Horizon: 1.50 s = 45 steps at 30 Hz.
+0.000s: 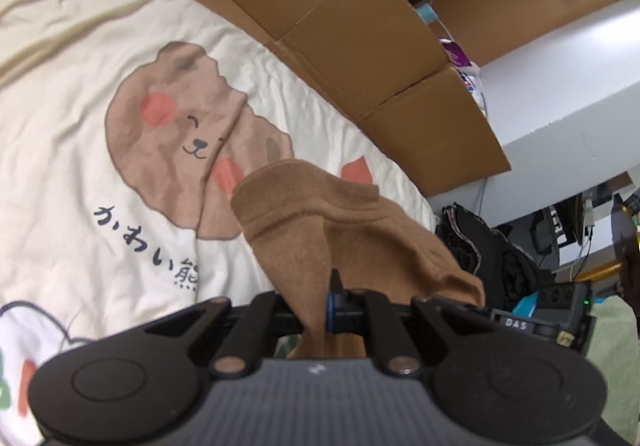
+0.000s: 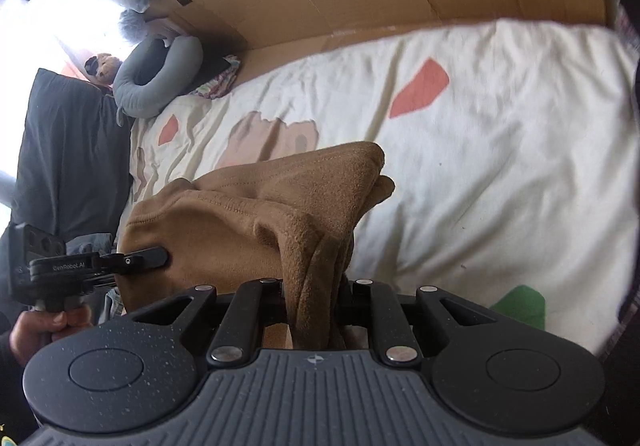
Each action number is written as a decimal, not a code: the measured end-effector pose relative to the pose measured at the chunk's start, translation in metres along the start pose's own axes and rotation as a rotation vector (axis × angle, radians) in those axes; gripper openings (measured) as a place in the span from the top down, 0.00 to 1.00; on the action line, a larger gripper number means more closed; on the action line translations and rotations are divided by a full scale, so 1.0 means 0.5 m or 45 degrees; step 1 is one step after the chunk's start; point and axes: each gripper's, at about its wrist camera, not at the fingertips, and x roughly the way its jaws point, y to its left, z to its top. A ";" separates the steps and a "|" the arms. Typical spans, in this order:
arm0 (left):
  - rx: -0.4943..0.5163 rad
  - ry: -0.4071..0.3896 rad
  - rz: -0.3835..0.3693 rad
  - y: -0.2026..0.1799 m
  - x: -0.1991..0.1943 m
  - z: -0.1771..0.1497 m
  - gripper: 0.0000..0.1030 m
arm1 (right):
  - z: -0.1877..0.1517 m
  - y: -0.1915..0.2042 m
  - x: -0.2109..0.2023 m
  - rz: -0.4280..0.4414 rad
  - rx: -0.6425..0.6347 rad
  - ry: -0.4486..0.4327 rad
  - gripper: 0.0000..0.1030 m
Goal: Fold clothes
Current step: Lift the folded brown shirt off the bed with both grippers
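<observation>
Two grippers hold one brown garment (image 2: 248, 222) above a bed. Seen from the left wrist, the left gripper (image 1: 320, 310) has its fingers closed on a bunched fold of the soft brown fabric (image 1: 344, 230); the cloth runs down between the fingers toward the camera and rises beyond them in a loose, hanging peak with a stitched hem at its far edge. Seen from the right wrist, the right gripper (image 2: 316, 298) likewise has its fingers clamped on a gathered pleat of the same garment, which passes straight through the narrow gap between them and spreads out ahead and to the left in thick folds.

In the right wrist view the other gripper (image 2: 156, 258) comes in from the left edge, its black tip pressed into the brown fabric, with a person's hand (image 2: 44, 326) wrapped around its handle below.

Under the garment lies a cream bedsheet (image 1: 80, 166) printed with a brown bear face, coral patches and dark script. Flattened cardboard (image 1: 344, 30) stands along the bed's far side. A grey neck pillow (image 2: 160, 82) and a dark cushion (image 2: 68, 150) sit at the bed's head, well apart from the garment.
</observation>
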 end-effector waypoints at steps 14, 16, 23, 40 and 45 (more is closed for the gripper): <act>0.153 -0.088 0.003 -0.246 -0.189 0.030 0.95 | -0.022 0.158 -0.246 -0.034 -0.075 -0.238 0.87; 0.163 -0.116 -0.008 -0.279 -0.216 0.034 0.95 | -0.016 0.173 -0.285 -0.026 -0.066 -0.274 0.87; 0.229 -0.201 -0.028 -0.406 -0.308 0.057 0.95 | 0.020 0.244 -0.424 -0.014 -0.104 -0.401 0.87; 0.336 -0.318 -0.016 -0.634 -0.486 0.038 0.95 | 0.076 0.411 -0.718 -0.055 -0.227 -0.497 0.87; 0.385 -0.342 -0.042 -0.697 -0.524 0.027 0.95 | 0.075 0.429 -0.785 -0.051 -0.249 -0.524 0.87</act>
